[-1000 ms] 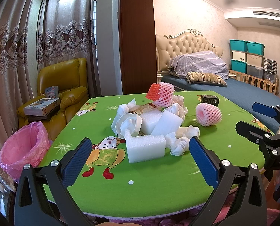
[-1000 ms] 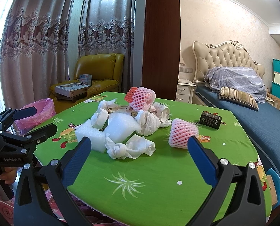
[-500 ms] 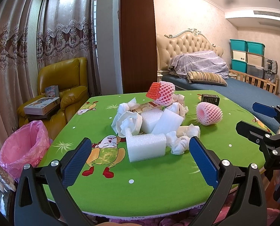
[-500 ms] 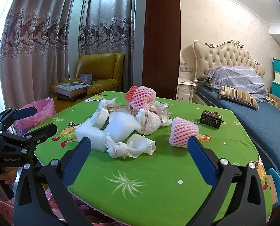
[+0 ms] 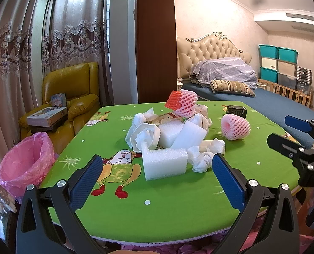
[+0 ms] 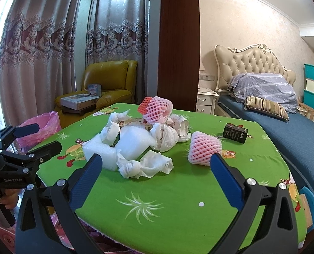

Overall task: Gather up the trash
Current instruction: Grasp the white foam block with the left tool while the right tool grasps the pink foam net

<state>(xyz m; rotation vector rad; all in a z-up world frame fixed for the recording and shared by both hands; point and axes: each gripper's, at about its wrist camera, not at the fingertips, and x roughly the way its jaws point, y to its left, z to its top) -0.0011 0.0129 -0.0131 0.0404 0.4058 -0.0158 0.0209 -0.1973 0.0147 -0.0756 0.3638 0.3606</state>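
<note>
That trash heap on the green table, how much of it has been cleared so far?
Apparently none: the pink bin bag shows nothing inside from here. In hand: nothing; the left gripper and right gripper are open. Left: the foam block, crumpled tissue and pink fruit net.

L wrist cam sits low at the near edge of the green table (image 5: 178, 207), looking fwd across it toward the bed (image 5: 269, 103), trash pile (image 5: 173, 135) close ahead. R wrist cam sits further right, angled left toward the curtains (image 6: 51, 42), same pile (image 6: 135, 141) near. Both share pile, pink bin (image 5: 23, 165) (image 6: 42, 124), armchair (image 5: 72, 89). Each cam catches the other gripper at frame edge.
</note>
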